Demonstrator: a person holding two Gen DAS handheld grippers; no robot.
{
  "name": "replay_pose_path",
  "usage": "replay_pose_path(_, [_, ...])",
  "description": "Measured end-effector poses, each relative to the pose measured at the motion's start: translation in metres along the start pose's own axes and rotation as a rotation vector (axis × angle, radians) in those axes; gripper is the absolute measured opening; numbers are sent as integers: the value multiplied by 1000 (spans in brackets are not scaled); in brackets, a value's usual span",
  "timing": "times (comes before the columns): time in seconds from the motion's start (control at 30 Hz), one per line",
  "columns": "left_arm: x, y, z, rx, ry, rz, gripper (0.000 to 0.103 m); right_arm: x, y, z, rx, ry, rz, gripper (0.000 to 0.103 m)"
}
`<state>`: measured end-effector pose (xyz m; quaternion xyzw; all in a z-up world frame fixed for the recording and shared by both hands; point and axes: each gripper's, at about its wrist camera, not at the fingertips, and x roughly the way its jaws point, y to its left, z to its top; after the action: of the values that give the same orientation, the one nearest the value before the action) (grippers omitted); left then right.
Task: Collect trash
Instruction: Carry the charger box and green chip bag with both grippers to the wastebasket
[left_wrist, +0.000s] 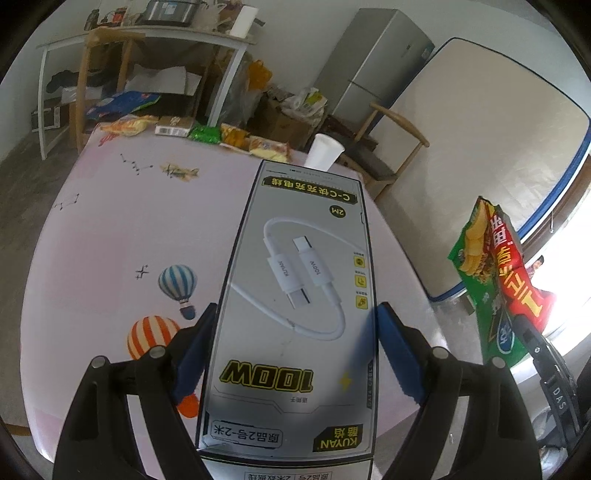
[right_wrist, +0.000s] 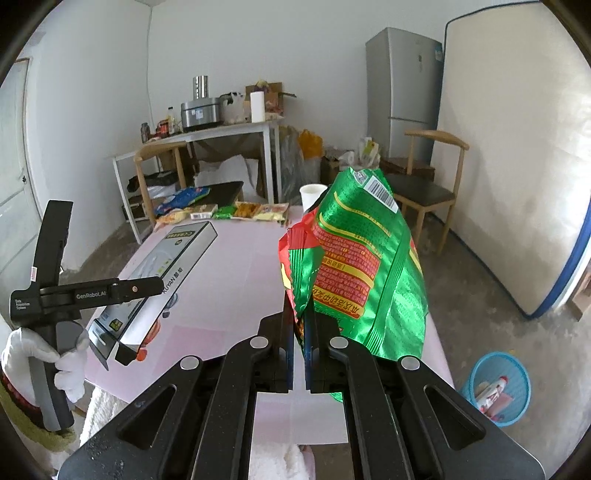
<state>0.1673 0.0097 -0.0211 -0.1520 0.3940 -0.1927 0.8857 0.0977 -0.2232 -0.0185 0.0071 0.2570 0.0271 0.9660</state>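
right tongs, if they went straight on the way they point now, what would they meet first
Probably the pink table: the right tongs, shut on the green snack bag, angle down toward its far half. The white cup lies further along; depth is unclear.

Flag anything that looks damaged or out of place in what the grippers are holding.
The cable box clamped in the left gripper has its near end flaps hanging open. The green snack bag pinched in the right gripper is crumpled, its top torn open. Nothing has spilled.
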Motion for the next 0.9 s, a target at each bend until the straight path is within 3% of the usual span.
replay_pose_path(0.3, [-10,-33,2,48,-20,-49,82,-21,-17,-2,35,-52,-29,3])
replay_pose_path(0.53, [-4,-81,-4,118,-2,-98,82,-38,-45,-15,98,-75,-68,3])
replay_pose_path(0.9, [43,-198,-22,284,98,-230,82,-73,-118,-47,241,-92,-194,3])
